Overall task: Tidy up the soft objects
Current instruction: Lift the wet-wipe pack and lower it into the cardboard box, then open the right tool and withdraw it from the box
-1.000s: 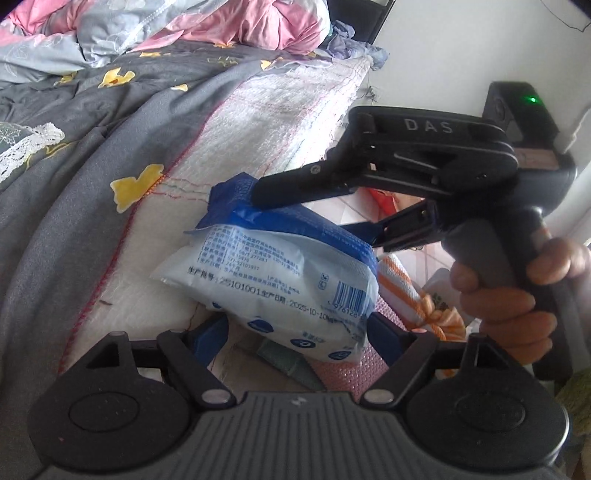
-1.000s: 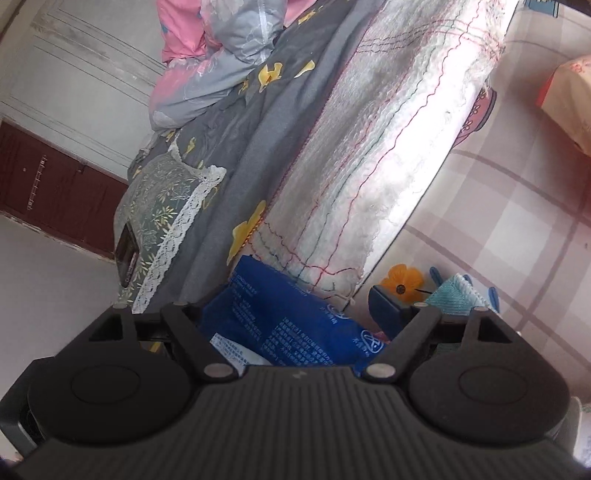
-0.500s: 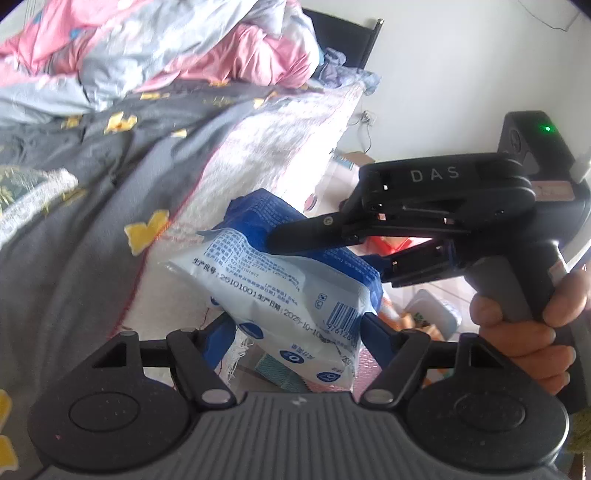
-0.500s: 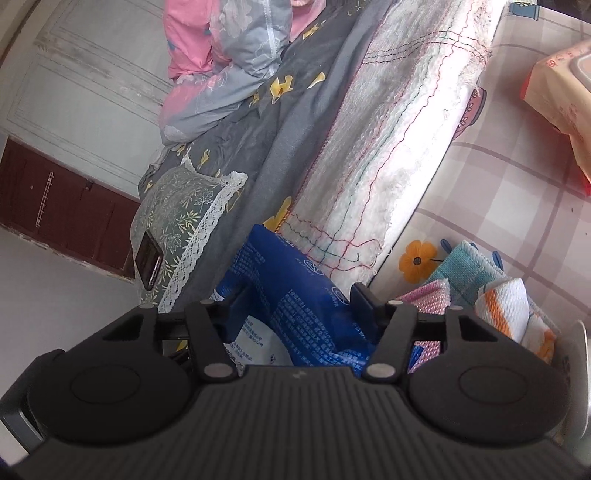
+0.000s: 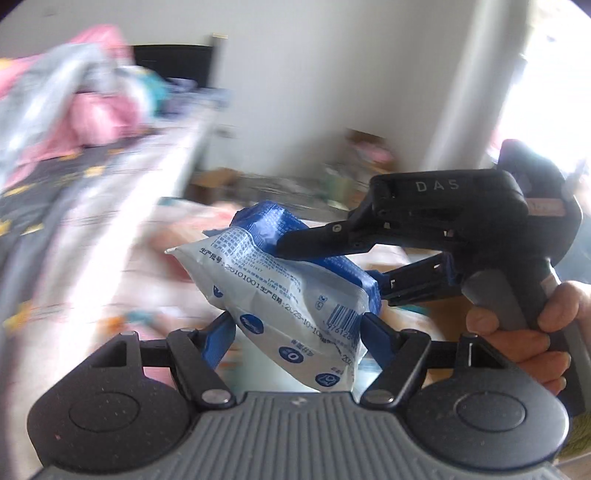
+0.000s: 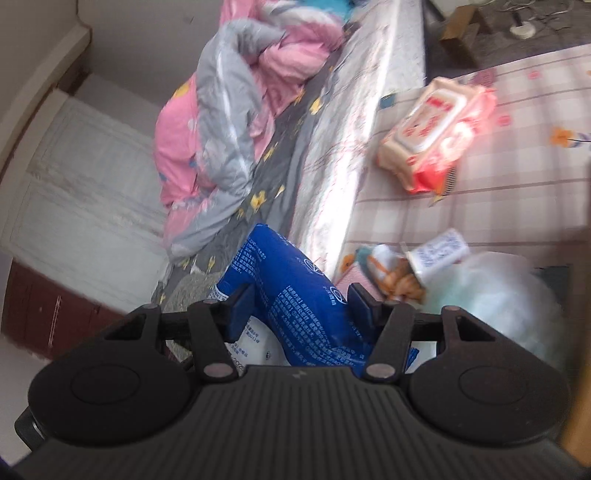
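A soft blue and white tissue pack (image 5: 288, 295) is held in the air by both grippers. My left gripper (image 5: 295, 332) is shut on its white lower end. My right gripper (image 6: 299, 306) is shut on its blue end (image 6: 291, 295); in the left wrist view its black fingers (image 5: 317, 240) clamp the pack from the right, a hand on its handle. A red and cream wipes pack (image 6: 436, 129) lies on the checked table cloth (image 6: 517, 184). Folded cloths (image 6: 391, 273) lie near the table's edge.
A bed (image 6: 332, 147) with a pink and grey quilt (image 6: 229, 122) runs along the table's left side. A white plastic bag (image 6: 491, 291) lies at the lower right. A cardboard box (image 6: 461, 29) stands on the far floor. The left wrist view is blurred.
Both grippers have lifted the tissue pack higher and swung toward the table. The wipes pack and the plastic bag have come into the right wrist view.
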`<action>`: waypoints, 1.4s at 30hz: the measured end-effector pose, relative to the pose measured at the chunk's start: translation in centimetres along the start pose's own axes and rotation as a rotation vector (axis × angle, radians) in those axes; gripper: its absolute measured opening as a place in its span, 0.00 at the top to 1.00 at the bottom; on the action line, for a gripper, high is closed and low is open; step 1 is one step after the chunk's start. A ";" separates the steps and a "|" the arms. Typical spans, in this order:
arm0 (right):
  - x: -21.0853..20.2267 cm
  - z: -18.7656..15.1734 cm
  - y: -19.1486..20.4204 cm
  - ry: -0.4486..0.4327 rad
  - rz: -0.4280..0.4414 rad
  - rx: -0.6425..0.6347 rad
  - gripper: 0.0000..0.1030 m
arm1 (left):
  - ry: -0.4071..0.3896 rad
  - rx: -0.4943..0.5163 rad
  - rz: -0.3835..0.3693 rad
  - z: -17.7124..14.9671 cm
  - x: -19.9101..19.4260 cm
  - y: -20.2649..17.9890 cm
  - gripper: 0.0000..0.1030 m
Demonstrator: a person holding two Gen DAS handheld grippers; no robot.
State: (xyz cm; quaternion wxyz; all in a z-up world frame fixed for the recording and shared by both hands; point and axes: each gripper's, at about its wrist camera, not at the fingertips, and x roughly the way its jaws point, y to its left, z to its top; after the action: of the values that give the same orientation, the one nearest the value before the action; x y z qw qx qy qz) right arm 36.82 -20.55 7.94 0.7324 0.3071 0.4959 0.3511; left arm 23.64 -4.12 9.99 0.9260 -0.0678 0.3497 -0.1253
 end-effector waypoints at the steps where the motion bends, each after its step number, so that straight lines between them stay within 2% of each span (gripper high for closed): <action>1: -2.4 -0.5 -1.3 -0.038 -0.019 0.031 0.46 | 0.023 0.021 -0.038 0.1 0.9 -1.7 0.27; 6: -12.3 -3.9 -8.9 -0.183 -0.126 0.198 0.46 | 0.166 0.105 -0.201 -1.0 6.0 -9.1 0.27; 9: -16.1 -6.6 -13.6 -0.233 -0.158 0.310 0.45 | 0.247 0.146 -0.254 -2.3 8.7 -12.2 0.27; 12: -17.7 -8.8 -18.0 -0.252 -0.154 0.422 0.46 | 0.324 0.176 -0.260 -3.5 10.8 -13.5 0.26; 13: -17.6 -9.6 -19.4 -0.251 -0.150 0.461 0.46 | 0.334 0.179 -0.241 -4.1 11.1 -13.6 0.26; 15: -17.2 -10.7 -21.4 -0.238 -0.163 0.506 0.46 | 0.299 0.193 -0.194 -4.5 10.8 -13.3 0.28; 17: -16.1 -11.3 -22.9 -0.221 -0.191 0.537 0.46 | 0.279 0.185 -0.212 -4.5 9.8 -12.5 0.29; 19: -15.2 -11.8 -24.4 -0.191 -0.220 0.566 0.46 | 0.251 0.173 -0.181 -4.3 9.0 -11.6 0.26; 21: -14.3 -12.2 -25.0 -0.167 -0.260 0.570 0.46 | 0.220 0.171 -0.140 -4.1 8.1 -10.7 0.26; 26: -13.3 -12.3 -23.6 -0.149 -0.306 0.493 0.45 | 0.178 0.126 -0.128 -4.0 5.5 -8.0 0.26; 30: -13.1 -12.6 -22.7 -0.142 -0.398 0.434 0.40 | 0.150 0.103 -0.087 -5.0 3.7 -5.9 0.26; 34: -11.3 -14.4 -22.6 -0.074 -0.404 0.488 0.38 | 0.148 0.067 -0.056 -6.2 2.4 -3.9 0.26; 39: -9.1 -16.0 -21.2 -0.060 -0.349 0.496 0.41 | 0.162 0.024 -0.051 -7.3 1.4 -1.8 0.26; 42: -8.1 -15.7 -20.4 -0.075 -0.379 0.464 0.41 | 0.154 0.026 -0.043 -8.0 1.0 -1.2 0.26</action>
State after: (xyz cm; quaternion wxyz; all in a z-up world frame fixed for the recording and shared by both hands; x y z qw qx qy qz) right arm 24.14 -37.14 -9.22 0.7131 0.3811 0.5838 0.0740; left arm 18.80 -5.86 3.66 0.8943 -0.0535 0.4165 -0.1545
